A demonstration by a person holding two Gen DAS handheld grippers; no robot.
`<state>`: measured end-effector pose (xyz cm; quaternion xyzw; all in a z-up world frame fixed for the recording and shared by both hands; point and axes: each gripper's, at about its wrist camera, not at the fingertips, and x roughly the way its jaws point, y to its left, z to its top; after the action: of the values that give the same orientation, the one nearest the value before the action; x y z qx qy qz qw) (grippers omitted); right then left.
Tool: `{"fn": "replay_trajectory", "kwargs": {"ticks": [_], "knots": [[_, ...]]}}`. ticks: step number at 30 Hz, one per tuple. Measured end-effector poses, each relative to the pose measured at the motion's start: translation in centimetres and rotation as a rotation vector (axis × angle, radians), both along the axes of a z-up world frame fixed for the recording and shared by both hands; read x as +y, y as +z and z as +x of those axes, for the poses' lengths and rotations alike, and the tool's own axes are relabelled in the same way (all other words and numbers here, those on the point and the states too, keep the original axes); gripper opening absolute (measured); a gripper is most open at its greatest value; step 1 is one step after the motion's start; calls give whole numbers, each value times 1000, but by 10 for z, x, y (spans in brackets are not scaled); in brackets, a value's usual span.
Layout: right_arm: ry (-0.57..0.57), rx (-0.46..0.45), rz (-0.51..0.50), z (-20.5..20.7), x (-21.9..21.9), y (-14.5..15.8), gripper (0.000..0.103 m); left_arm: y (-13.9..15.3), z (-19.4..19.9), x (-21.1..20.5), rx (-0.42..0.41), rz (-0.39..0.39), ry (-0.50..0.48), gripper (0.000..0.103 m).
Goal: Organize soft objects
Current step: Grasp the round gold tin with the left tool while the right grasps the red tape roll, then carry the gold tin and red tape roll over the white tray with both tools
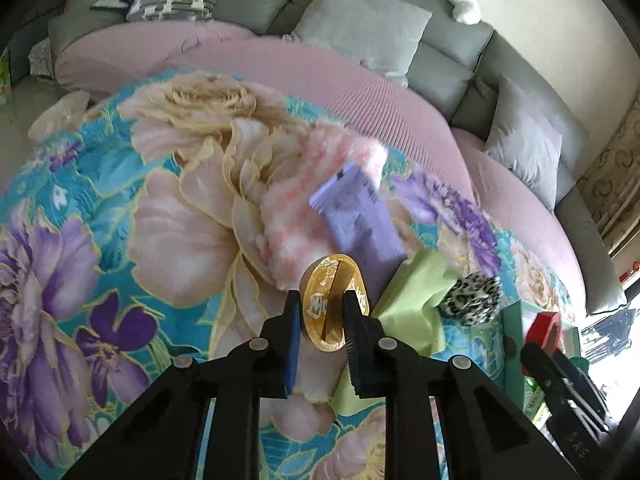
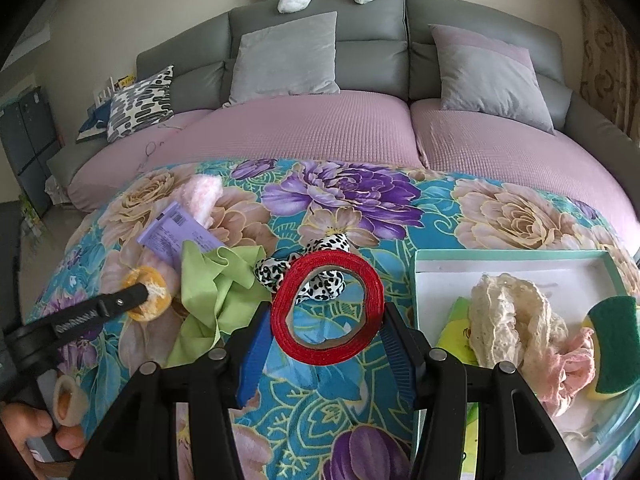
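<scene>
Cream lace (image 2: 508, 320), pink cloth (image 2: 568, 376), sponge (image 2: 614, 344) inside tray (image 2: 516, 255)

The near left part of the flowered blanket (image 1: 80, 240) lies bare, with open room to pass. Toward the middle, things crowd together: a fluffy pink cloth (image 2: 202, 196) with a purple packet (image 2: 176, 236) lying over its end, a crumpled green cloth (image 2: 216, 284) just beside that, and a spotted scrunchie (image 2: 320, 248) touching the green cloth. To the right the raised rim of a box (image 2: 516, 255) blocks a low sideways path; inside, a cream lace cloth (image 2: 504, 320), a pink scrunchie (image 2: 568, 372) and a sponge (image 2: 614, 344) fill the near end, while its far end stays bare
</scene>
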<state>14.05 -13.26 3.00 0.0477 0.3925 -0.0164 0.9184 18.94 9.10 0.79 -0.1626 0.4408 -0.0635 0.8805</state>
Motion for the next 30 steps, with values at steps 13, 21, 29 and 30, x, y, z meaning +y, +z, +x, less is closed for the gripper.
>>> {"fn": "replay_trajectory", "kwargs": {"ticks": [13,21,29,30], "knots": [[-108,-37,18,-25,-54,15,57,52,-26,-57,-165,-18,-154,21],[-241,-51,42,-48,-115,21,57,61,-39,-119,-201,-15,-298,21],[-363,-52,59,-70,-170,18,57,61,-52,-179,-217,2,-432,21],[-372,-51,68,-71,-175,17,57,61,-54,-185,-218,2,-446,21]]}}
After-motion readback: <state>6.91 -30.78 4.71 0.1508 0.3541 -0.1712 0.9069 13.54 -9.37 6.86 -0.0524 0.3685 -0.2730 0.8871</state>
